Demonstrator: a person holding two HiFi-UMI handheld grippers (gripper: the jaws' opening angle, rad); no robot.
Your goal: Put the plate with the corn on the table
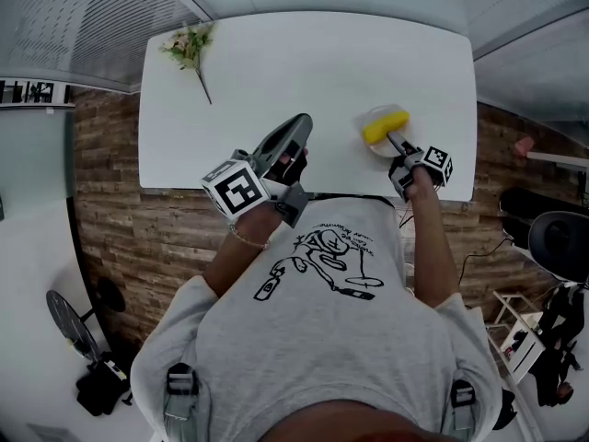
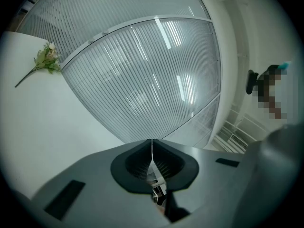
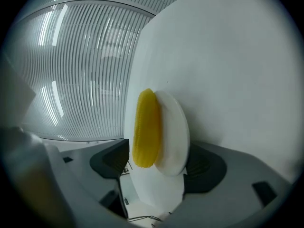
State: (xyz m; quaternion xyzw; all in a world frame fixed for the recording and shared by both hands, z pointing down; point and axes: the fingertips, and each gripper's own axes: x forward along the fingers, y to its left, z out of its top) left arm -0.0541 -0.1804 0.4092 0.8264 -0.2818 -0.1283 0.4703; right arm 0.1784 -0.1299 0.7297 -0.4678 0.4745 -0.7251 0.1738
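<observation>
A white plate (image 1: 378,148) carrying a yellow corn cob (image 1: 385,127) lies on the white table (image 1: 276,72), at the right near the front edge. My right gripper (image 1: 397,145) is at the plate's near rim. In the right gripper view its jaws stand open, with the plate (image 3: 173,127) and the corn (image 3: 145,127) between them; the left pad (image 3: 111,158) is apart from the plate. My left gripper (image 1: 302,121) is shut and empty, held over the table's front edge to the left of the plate; its pads (image 2: 152,151) meet.
A small flower sprig (image 1: 190,44) lies at the table's far left corner and also shows in the left gripper view (image 2: 45,61). Ribbed glass walls stand beyond the table. Wood flooring flanks it, with dark equipment (image 1: 552,238) on the floor at the right.
</observation>
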